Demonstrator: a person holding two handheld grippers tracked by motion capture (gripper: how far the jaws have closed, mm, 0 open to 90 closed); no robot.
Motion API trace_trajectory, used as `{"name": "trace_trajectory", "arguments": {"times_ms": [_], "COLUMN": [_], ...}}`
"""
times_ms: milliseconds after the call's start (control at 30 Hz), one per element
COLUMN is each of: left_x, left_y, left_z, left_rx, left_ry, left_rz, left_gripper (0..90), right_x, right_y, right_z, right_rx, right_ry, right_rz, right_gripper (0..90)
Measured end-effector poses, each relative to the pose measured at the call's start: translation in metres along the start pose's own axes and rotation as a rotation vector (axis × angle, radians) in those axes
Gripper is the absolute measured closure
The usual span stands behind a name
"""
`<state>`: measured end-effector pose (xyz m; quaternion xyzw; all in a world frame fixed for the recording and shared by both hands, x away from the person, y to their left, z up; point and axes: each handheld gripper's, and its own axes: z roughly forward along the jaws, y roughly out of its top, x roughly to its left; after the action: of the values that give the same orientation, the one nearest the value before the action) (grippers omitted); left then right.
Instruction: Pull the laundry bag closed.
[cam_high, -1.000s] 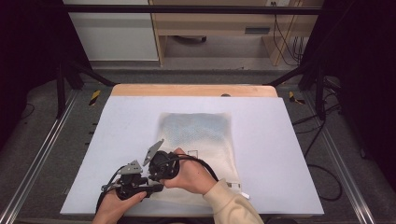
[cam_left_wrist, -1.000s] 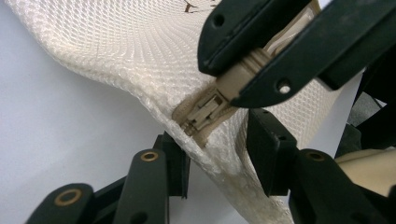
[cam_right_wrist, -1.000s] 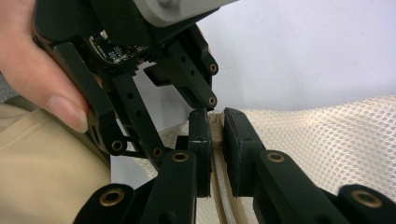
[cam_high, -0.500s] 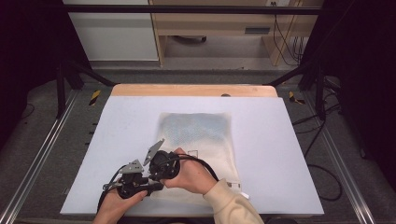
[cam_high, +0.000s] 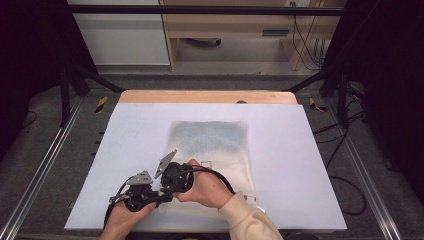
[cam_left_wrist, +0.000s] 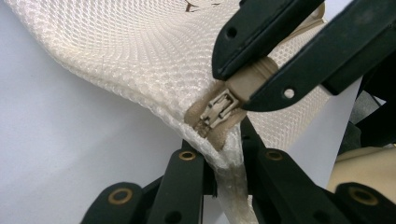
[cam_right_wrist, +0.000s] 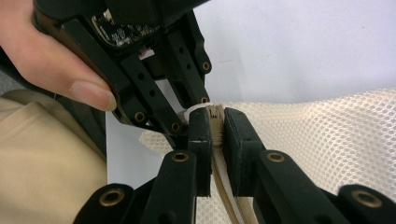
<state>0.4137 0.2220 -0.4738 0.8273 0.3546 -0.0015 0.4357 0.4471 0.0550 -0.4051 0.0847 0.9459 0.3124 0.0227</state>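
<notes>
— So, where is the mesh bag (cam_high: 212, 150) lying?

— It is lying flat on the white desk (cam_high: 125, 130), and its near corner is sitting right by my hands.

— What are your left tongs (cam_left_wrist: 219, 161) doing?

— They have just been closing, and now they are pinching the bag's edge below the zipper (cam_left_wrist: 217, 109).

— And your right tongs (cam_right_wrist: 213, 133)?

— They are squeezing shut on the zipper's tan end, and the two tongs are almost touching.

A lab recording rig: white bench (cam_high: 280, 150) framed by aluminium rails (cam_high: 35, 185), black curtains (cam_high: 30, 55), loose cables (cam_high: 305, 35) behind.
</notes>
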Motion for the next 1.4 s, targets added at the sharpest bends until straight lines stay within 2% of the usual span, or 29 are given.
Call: {"name": "trace_trajectory", "arguments": {"times_ms": [600,700,1000,1200,1333,1400], "left_x": [0.0,0.0,-0.002,-0.003,-0.001,-0.001], "left_y": [0.0,0.0,0.001,0.001,0.002,0.002], "left_z": [-0.001,-0.002,-0.002,-0.002,-0.005,-0.004], "left_rx": [0.002,0.001,-0.002,-0.003,-0.012,-0.007], "left_ry": [0.017,0.022,0.023,0.018,0.018,0.017], "left_rz": [-0.004,-0.007,-0.001,0.002,0.003,0.006], "left_gripper": [84.7,84.8,84.7,84.7,84.7,84.7], "right_x": [0.0,0.0,-0.002,-0.002,-0.005,-0.007], "right_y": [-0.006,-0.007,-0.012,-0.019,-0.024,-0.029], "right_z": [0.003,0.002,-0.002,-0.003,-0.003,-0.004], "right_rx": [0.073,0.09,0.098,0.113,0.144,0.145], "right_ry": [-0.018,-0.024,-0.02,-0.017,-0.041,-0.031], "right_rz": [-0.014,-0.011,-0.003,0.009,0.015,0.027], "right_gripper": [82.4,82.5,82.4,82.4,82.4,82.4]}}
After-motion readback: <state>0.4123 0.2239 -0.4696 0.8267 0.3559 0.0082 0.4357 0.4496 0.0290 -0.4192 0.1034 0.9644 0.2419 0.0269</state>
